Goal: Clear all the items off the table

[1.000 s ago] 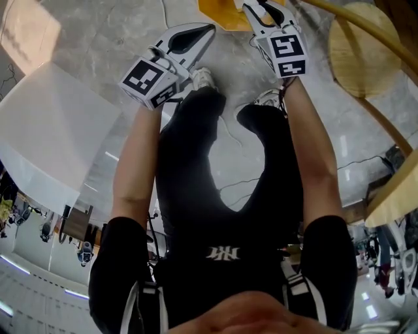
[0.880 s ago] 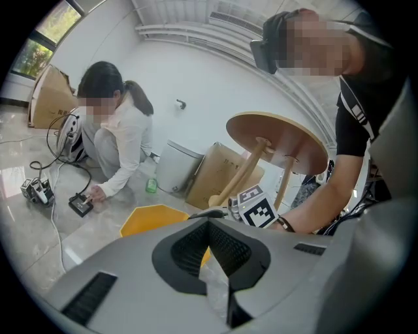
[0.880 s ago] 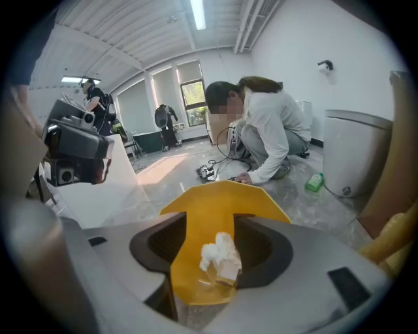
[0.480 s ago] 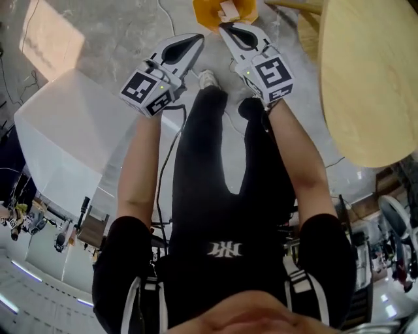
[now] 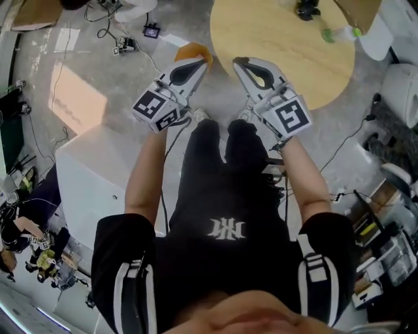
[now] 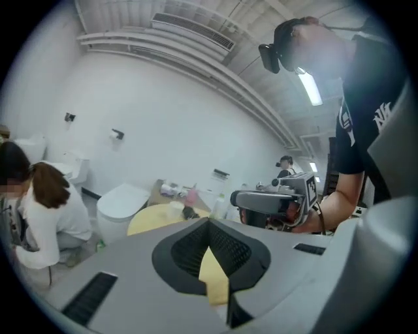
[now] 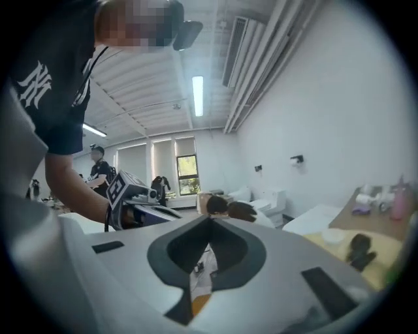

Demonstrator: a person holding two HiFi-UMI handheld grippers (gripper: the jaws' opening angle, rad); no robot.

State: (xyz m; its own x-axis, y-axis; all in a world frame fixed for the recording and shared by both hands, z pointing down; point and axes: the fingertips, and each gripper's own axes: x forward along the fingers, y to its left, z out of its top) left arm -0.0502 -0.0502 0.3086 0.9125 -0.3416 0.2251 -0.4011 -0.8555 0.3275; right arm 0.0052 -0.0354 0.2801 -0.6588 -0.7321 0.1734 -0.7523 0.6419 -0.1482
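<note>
The round wooden table [image 5: 274, 39] lies ahead at the top of the head view. On it stand a small black object [image 5: 307, 8] and a clear bottle with a green cap [image 5: 339, 32]. My left gripper [image 5: 199, 62] and right gripper [image 5: 241, 63] are held side by side in front of my body, short of the table edge. Both are shut and hold nothing. The left gripper view looks past the left gripper [image 6: 209, 225] to the table [image 6: 153, 218]. Beyond the right gripper [image 7: 210, 222], the black object [image 7: 358, 248] shows on the table at the right.
An orange bin [image 5: 196, 51] sits on the floor, mostly behind the left gripper. A white block [image 5: 91, 189] stands at my left. Cables and devices [image 5: 124, 42] lie on the floor far left. A crouching person [image 6: 46, 209] and a white toilet [image 6: 121, 202] are beyond the table.
Both grippers have risen from low over the orange bin to table height. The head view has lifted from the floor to the tabletop.
</note>
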